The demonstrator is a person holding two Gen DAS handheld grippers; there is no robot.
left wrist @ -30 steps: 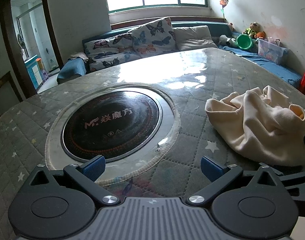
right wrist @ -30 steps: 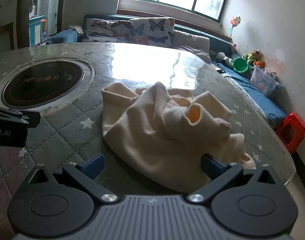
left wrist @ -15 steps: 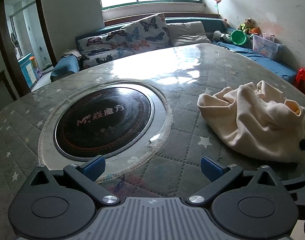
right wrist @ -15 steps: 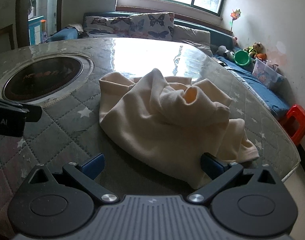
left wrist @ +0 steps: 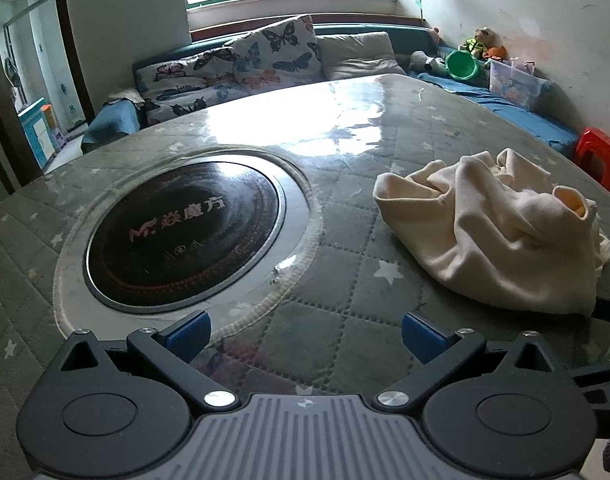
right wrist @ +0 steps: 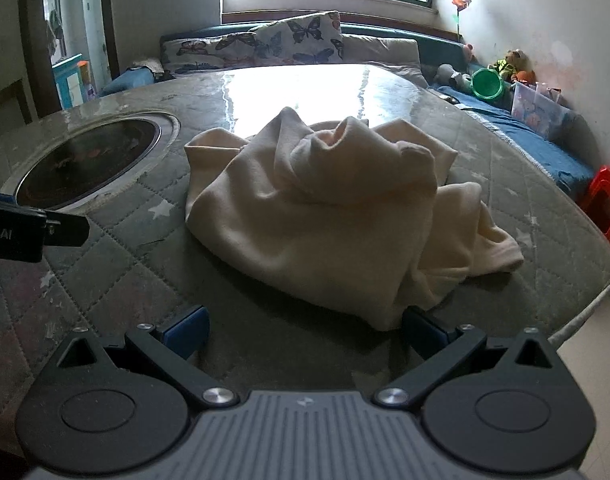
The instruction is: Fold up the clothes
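A crumpled cream garment lies in a heap on the round quilted table, near its right edge. My right gripper is open and hovers just in front of the heap, its right fingertip close to the garment's near hem. In the left wrist view the same cream garment sits to the right. My left gripper is open over bare quilted cloth, well left of the garment, with nothing between its fingers. The left gripper's body pokes in at the left of the right wrist view.
A round black hotplate with a metal rim is set into the table's middle. A sofa with butterfly cushions runs behind. Toys and a plastic box sit at the right wall. A red stool stands beside the table's right edge.
Both grippers have pulled back and risen a little, so the table shows more. The right gripper has swung so the garment sits centred ahead. The garment has not moved.
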